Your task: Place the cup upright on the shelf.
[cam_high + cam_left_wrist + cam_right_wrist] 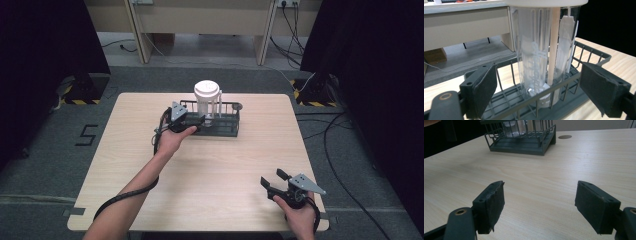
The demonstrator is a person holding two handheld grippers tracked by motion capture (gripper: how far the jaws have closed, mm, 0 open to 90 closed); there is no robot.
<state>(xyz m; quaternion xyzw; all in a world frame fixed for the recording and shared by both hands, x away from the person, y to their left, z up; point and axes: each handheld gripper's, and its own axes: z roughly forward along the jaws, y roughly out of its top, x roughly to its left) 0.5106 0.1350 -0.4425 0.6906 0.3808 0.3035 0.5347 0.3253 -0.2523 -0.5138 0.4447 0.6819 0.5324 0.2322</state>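
the clear cup [207, 102] with a white lid stood upright in the wire rack [227, 131] at the far side of the tabletop [210, 175]. the left gripper [537, 87] sat at the rack's near rail, jaws wide, cup between them but untouched. the step appeared to be the approach; next called for advancing and closing on the cup. the right gripper [271, 181] waited well apart, jaws wide.

Tall clear plastic container [534, 57]: glossy, see-through, with a matt white lid [207, 90]
Dark wire rack [564, 82]: painted metal, matt
Pale wood-grain table [544, 177]: smooth, low sheen
Black gripper pads [495, 200]: rough, fuzzy, frayed edges
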